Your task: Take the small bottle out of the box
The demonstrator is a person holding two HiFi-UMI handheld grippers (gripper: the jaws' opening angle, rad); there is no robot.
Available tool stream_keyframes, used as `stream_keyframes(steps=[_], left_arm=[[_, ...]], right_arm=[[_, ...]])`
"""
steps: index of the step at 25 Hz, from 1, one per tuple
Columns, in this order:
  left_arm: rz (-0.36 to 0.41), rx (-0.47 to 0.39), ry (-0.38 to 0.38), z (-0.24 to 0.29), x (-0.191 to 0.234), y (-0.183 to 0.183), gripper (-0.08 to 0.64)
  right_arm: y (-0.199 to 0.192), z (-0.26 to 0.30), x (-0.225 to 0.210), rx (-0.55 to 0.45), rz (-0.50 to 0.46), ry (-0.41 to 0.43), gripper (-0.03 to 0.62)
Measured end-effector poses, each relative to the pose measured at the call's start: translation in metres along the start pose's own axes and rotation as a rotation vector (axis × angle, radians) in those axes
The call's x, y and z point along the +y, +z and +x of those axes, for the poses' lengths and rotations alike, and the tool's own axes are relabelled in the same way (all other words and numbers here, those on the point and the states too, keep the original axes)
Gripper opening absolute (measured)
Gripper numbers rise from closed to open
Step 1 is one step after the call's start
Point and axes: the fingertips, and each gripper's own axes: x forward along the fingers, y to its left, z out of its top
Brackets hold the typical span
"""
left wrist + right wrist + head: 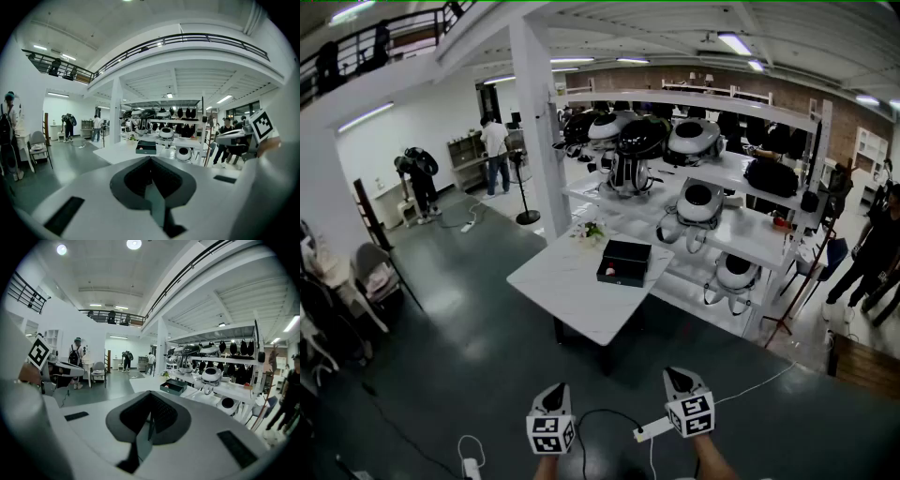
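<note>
A black open box (623, 261) lies on a white table (572, 291) several steps ahead; a small pale and reddish item (610, 273) sits inside, too small to make out. Both grippers are held low over the dark floor, far short of the table. My left gripper (553, 392) has its jaws together with nothing between them, and so does my right gripper (676, 377). In the left gripper view the box (146, 148) shows beyond the shut left gripper (151, 161). The right gripper view shows the box (173, 387) past the shut right gripper (150, 397).
White shelves (741, 169) with rounded white and black devices stand behind and right of the table. A white pillar (539, 141) rises at its far left. People (495, 150) stand at the back and right. Cables (750, 384) and a power strip (471, 466) lie on the floor.
</note>
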Motion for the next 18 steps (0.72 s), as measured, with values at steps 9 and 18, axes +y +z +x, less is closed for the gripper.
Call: stream_keyframes(steps=[9,18], left_arm=[[0.012,0.001,0.012,0.013,-0.011,0.006,0.018],[0.003,0.011,0.034,0.024,-0.029,-0.003,0.018]], right_arm=[[0.001,0.008,-0.015,-0.014,0.012,0.015,0.02],[-0.008,0.015,-0.04,-0.014,0.008,0.034,0.02]])
